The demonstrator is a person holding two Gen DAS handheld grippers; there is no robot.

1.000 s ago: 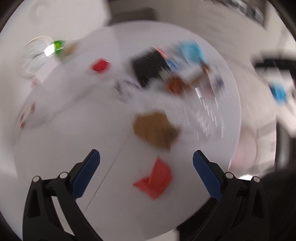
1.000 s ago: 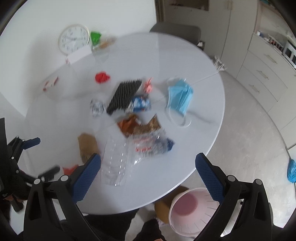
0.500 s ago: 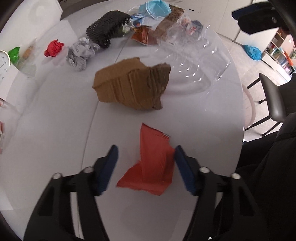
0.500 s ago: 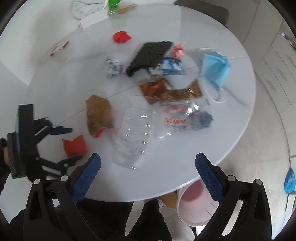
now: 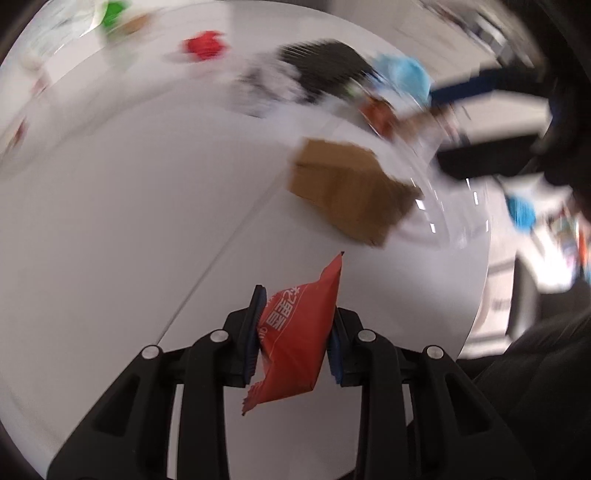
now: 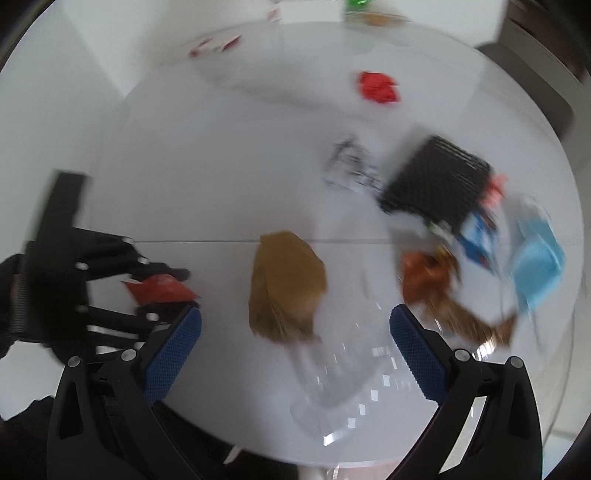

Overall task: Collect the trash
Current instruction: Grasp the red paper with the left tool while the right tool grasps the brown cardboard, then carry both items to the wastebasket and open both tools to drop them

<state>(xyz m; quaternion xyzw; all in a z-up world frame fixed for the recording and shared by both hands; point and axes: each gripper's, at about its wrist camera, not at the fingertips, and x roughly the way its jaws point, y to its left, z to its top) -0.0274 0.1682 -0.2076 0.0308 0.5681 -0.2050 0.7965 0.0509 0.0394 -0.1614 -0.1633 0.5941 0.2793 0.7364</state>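
Note:
My left gripper (image 5: 294, 338) is shut on a red snack wrapper (image 5: 299, 332) and holds it just above the round white table (image 5: 129, 206). It also shows at the left of the right wrist view (image 6: 162, 290). My right gripper (image 6: 295, 354) is open and empty above a clear plastic container (image 6: 340, 387) at the table's near edge. A brown cardboard piece (image 6: 286, 286) lies just beyond it. Other trash lies further off: a black mesh piece (image 6: 439, 181), a blue face mask (image 6: 535, 262), a brown wrapper (image 6: 432, 277), crumpled red paper (image 6: 378, 86) and crumpled foil (image 6: 351, 166).
A white wall borders the table at the far left (image 6: 55, 110). A dark chair (image 6: 546, 74) stands at the far right. A green object (image 5: 112, 11) sits at the table's far side.
My left gripper has shut on the red wrapper and lifted it. My right gripper has dropped lower and swung left, toward the clear container and the cardboard.

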